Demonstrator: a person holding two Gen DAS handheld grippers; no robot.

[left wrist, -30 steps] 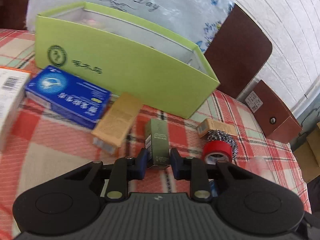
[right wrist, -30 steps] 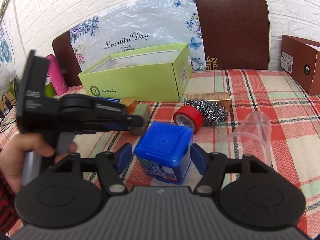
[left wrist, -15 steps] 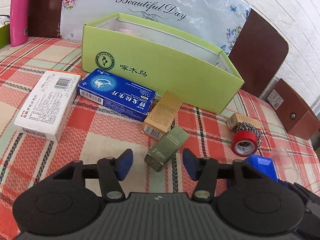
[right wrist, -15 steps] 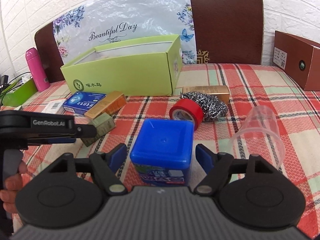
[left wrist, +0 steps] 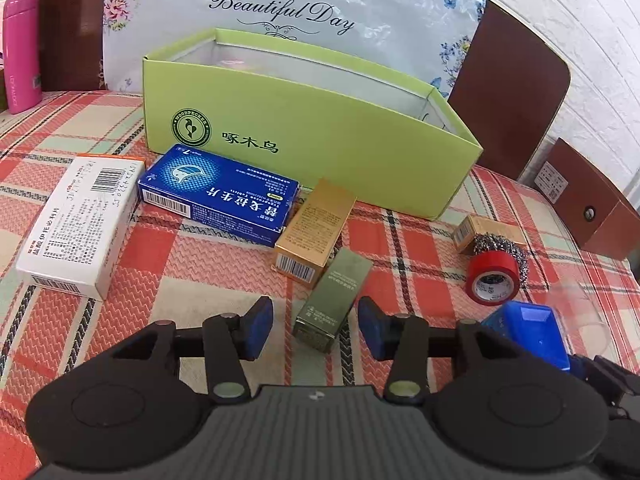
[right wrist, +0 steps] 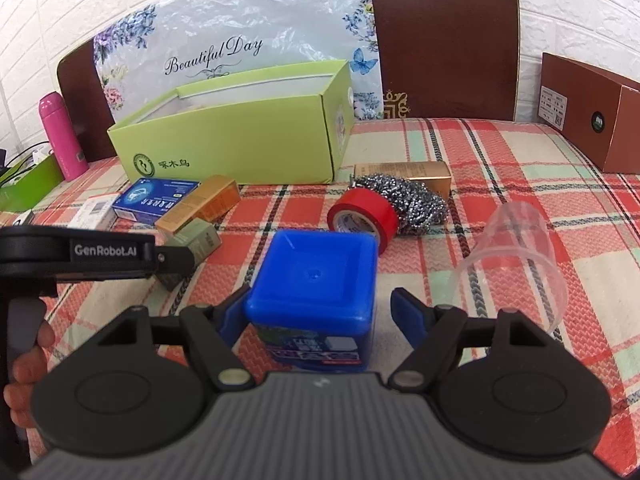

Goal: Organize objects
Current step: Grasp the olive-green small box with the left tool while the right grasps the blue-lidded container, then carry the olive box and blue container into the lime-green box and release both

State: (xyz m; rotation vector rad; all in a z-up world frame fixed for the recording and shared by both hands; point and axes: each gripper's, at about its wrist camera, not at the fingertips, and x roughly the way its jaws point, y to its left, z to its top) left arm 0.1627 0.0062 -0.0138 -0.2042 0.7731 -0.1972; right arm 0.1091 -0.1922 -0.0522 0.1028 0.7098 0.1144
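Olive box [left wrist: 334, 300] lengthwise toward green box [left wrist: 320, 136]

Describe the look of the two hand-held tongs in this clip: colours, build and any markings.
Both tongs, left and right, match: a ribbed dark grey body, two round black discs, black link arms with silver pivot pins, and blue pads on the fingertips. The right view shows the left unit's side lettered GenRobot.AI in white. No cables or sleeves are visible.

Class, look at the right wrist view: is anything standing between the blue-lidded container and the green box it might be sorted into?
Yes. The red tape roll and steel scourer lie just beyond the blue-lidded container, slightly right of the path to the green box. The direct line looks otherwise bare, so lifting over them seems enough.
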